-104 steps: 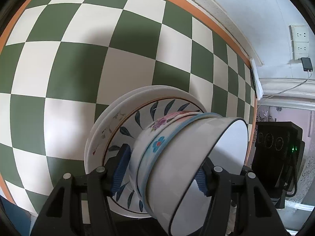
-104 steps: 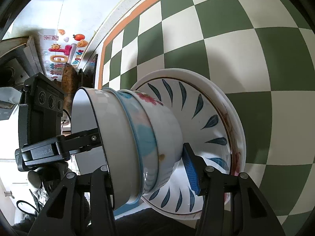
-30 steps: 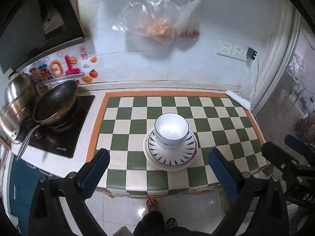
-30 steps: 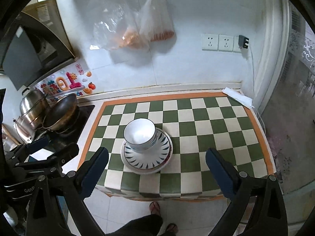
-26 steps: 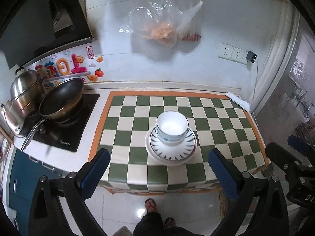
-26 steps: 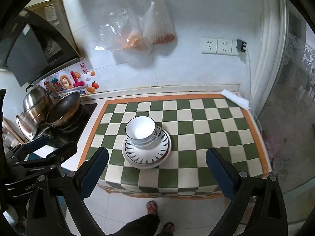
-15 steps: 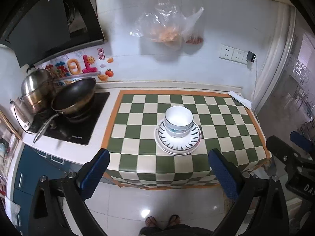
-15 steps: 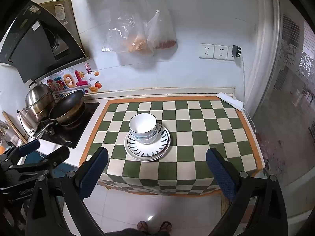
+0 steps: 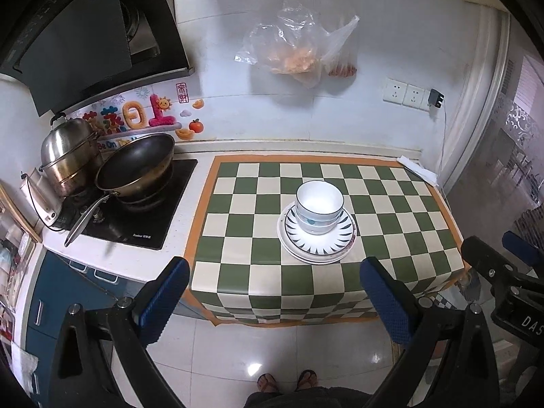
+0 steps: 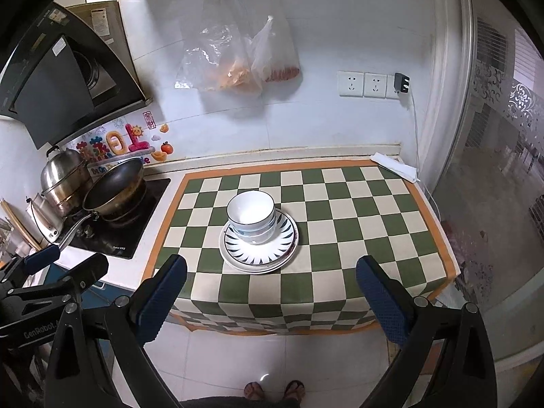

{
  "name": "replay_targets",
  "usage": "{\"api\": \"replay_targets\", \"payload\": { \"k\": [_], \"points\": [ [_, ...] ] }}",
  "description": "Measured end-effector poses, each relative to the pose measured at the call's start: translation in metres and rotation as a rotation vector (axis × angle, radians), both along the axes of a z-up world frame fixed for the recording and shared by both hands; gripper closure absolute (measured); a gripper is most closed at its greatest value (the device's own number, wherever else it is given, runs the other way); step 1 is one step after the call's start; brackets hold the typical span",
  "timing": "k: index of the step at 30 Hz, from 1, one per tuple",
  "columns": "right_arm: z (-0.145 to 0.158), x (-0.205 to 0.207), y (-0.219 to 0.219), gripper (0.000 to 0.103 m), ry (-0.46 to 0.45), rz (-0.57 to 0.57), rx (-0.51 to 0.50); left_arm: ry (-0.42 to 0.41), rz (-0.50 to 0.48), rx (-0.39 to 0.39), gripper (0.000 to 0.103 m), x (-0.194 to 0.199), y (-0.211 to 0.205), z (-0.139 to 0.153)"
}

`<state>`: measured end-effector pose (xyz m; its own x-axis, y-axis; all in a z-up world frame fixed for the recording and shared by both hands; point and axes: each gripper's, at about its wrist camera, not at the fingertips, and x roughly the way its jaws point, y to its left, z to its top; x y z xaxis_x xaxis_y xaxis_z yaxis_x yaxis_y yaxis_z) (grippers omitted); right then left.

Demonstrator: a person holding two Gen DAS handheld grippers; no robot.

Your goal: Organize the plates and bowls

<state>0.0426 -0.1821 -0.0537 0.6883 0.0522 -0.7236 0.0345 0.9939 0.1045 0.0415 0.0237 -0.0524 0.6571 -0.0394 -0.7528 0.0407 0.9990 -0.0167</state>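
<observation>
The left gripper [image 9: 273,284] is hanging wide apart and empty over the floor, well short of the checkered counter [image 9: 401,224]. Nested bowls [image 9: 318,205] are sitting on stacked plates [image 9: 318,243]. A wok [image 9: 136,168] is resting on the stove [image 9: 136,217].

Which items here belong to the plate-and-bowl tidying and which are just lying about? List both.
Belongs to the job:
- white nested bowls with blue trim
- stacked white plates with dark leaf pattern

Just lying about:
- dark metal wok
- stainless steel steamer pot
- clear plastic bags hung on the wall
- folded white cloth
- black charger in the wall socket
</observation>
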Motion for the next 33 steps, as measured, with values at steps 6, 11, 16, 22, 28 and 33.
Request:
{"api": "replay_targets", "payload": {
  "k": [6,11,16,22,28,33],
  "points": [
    [0.002,0.000,0.000,0.001,-0.005,0.000,-0.009,-0.009,0.004,0.003,0.001,-0.002,0.001,0.001],
    [0.002,0.000,-0.003,0.001,-0.007,-0.007,-0.012,-0.026,0.004,0.008,0.001,0.000,0.000,0.005],
    [0.004,-0.002,-0.009,0.001,-0.011,-0.019,-0.013,-0.028,0.004,0.004,0.001,0.001,0.001,0.008],
    [0.004,-0.003,-0.010,0.001,-0.010,-0.020,-0.016,-0.029,-0.001,0.004,0.001,0.001,-0.002,0.011],
    [0.004,-0.004,-0.012,0.001,-0.010,-0.017,-0.012,-0.035,0.004,-0.001,0.001,-0.003,-0.005,0.014],
    [0.004,-0.006,-0.013,0.001,-0.008,-0.018,-0.006,-0.036,0.004,-0.003,0.001,-0.003,-0.003,0.013]
  ]
}}
